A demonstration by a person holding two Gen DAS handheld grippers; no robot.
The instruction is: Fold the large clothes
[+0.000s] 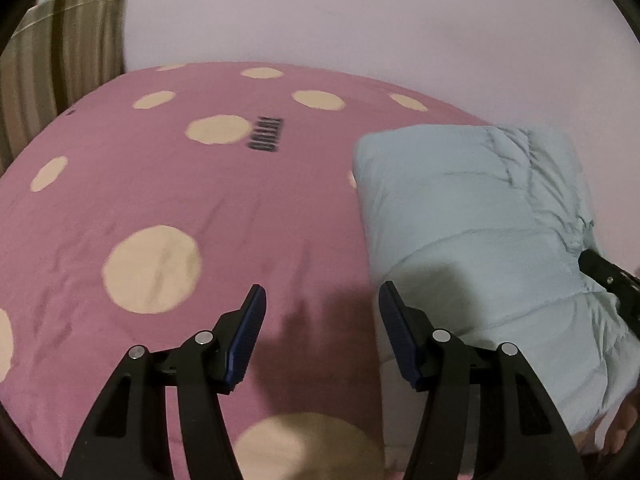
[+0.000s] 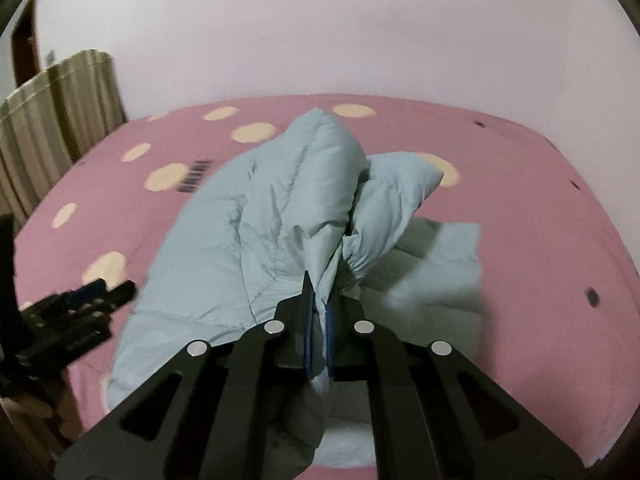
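From the left wrist camera, the left tongs (image 1: 322, 294) stand wide apart with nothing between their blue pads (image 1: 250, 336), hovering over a bed (image 1: 120, 184) covered in pink cloth with big cream dots. A short dark printed word (image 1: 266, 136) shows on the cover further back. To the right of the tongs lies the puffy jacket (image 1: 472, 232), pale blue and quilted, bunched into a thick bundle on the right part of the bed; the right-hand finger overlaps its near edge in this view, though whether it touches is unclear. At the far right edge a black piece of the right tongs (image 1: 612, 280) sticks into the jacket's side. A striped curtain (image 1: 60, 60) hangs at upper left, against a plain pale wall (image 1: 360, 20).

From the right wrist camera, the right tongs (image 2: 318, 312) are closed tight on a fold of the puffy jacket (image 2: 280, 208), the cloth pinched between the blue pads (image 2: 330, 332) and spilling out below them. The jacket rises ahead in two puffed humps, one with a gathered cuff close to the tongs, while a flatter part lies spread on the bed (image 2: 540, 220) to the right. The left tongs (image 2: 104, 292) show blurred at the left edge, beside the jacket, with their opening unreadable here. The striped curtain (image 2: 60, 120) and the wall (image 2: 360, 32) fill the background.
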